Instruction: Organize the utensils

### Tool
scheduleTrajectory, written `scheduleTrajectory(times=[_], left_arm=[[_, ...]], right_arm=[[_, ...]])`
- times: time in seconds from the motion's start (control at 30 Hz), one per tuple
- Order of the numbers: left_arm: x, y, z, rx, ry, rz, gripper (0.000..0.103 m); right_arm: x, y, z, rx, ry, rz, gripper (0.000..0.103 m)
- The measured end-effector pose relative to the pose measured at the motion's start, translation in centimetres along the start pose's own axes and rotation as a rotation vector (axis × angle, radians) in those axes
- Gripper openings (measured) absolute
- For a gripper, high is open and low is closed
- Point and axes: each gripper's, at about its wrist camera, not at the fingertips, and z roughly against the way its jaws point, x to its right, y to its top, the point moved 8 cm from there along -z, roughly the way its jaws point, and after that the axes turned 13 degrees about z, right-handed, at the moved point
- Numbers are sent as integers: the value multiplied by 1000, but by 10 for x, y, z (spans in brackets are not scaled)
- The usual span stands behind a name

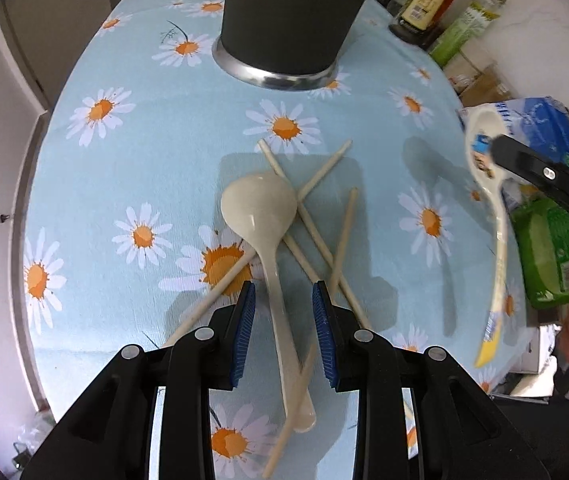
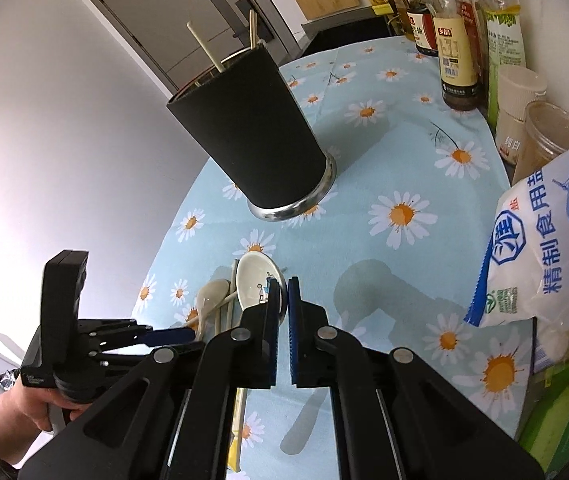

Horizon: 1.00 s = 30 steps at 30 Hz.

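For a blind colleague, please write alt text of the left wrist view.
The open left tool hovers over a white spoon lying on crossed chopsticks on a daisy tablecloth. Right of it, the right tool holds another spoon; a black holder stands behind.

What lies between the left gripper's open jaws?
In the left wrist view, the white spoon's handle runs between the left gripper's jaws, untouched, chopsticks beside it.
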Motion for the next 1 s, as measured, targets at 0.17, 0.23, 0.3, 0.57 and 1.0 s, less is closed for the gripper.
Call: scheduleTrajectory(times=[0.17, 0.23, 0.3, 0.57, 1.0], left_arm=[[4, 6, -5, -27, 76, 26, 28], [7, 10, -7, -38, 105, 24, 28], [9, 15, -9, -46, 133, 29, 28], [21, 22, -14, -57, 195, 28, 7], [24, 14, 9, 19, 179, 50, 6]], right_arm=[[0, 4, 10, 33, 50, 4, 5], [0, 6, 14, 44, 72, 11, 5], [1, 7, 18, 51, 84, 16, 5], [3, 7, 21, 62, 139, 20, 5], [9, 17, 26, 103, 170, 9, 5]])
